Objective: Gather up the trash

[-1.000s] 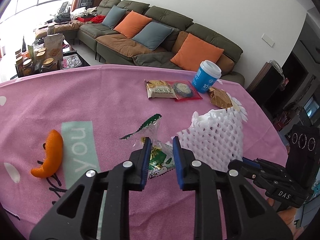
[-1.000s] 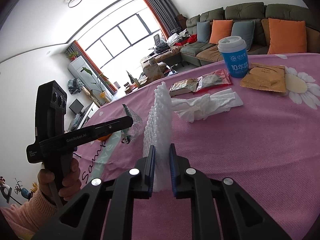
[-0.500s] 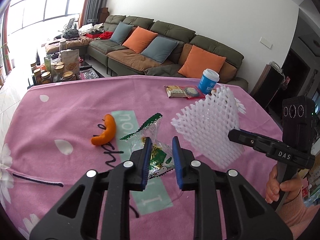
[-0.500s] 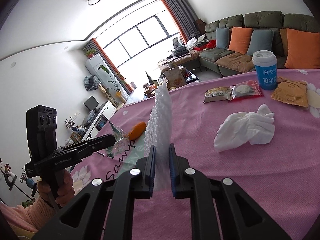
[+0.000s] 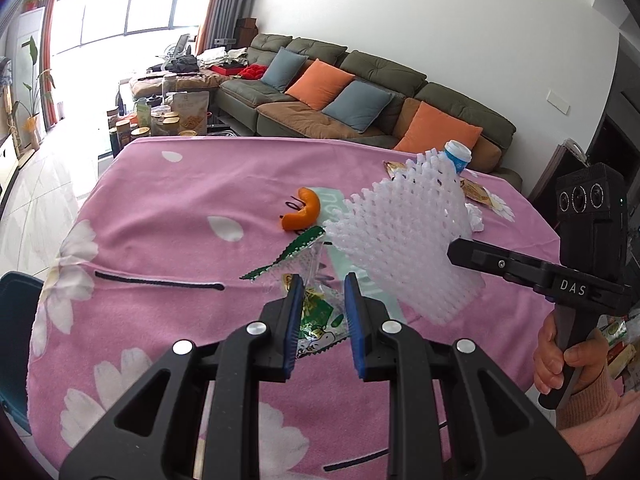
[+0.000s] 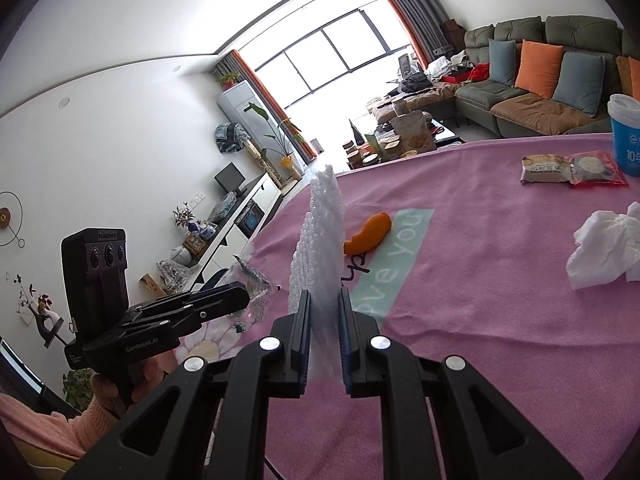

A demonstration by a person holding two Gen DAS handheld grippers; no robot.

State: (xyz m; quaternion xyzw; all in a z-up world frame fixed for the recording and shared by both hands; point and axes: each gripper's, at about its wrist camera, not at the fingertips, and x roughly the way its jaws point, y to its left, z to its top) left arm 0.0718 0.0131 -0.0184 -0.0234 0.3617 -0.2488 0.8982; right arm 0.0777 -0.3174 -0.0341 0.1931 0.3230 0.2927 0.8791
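Left wrist view
Left tool [image 5: 320, 312]: jaws nearly closed, pinching a clear snack wrapper [image 5: 308, 280] with green edging, lifted off the pink surface [image 5: 160, 200].
Right tool [image 5: 460, 250]: off to the right of the left tool, gripping a white foam net [image 5: 400, 248] held in the air.
Ahead of the tool: an orange peel [image 5: 302, 214] lies on the surface; further off, partly behind the net, a blue cup [image 5: 458, 156] and flat packets.
Low left: a dark teal edge [image 5: 16, 320], perhaps a bin; I cannot tell.

Right wrist view
Right tool [image 6: 324, 320]: jaws nearly closed on the foam net [image 6: 320, 248], which stands upright between them.
Left tool [image 6: 236, 296]: to the left, carrying the wrapper [image 6: 250, 292].
Right of the tool: crumpled tissue [image 6: 608, 244], two packets [image 6: 572, 168] and the cup [image 6: 626, 140], all on the surface.

Progress
Done: two pieces picked up, none visibly binned.
Left: peel, tissue, packets and cup, by my reading.
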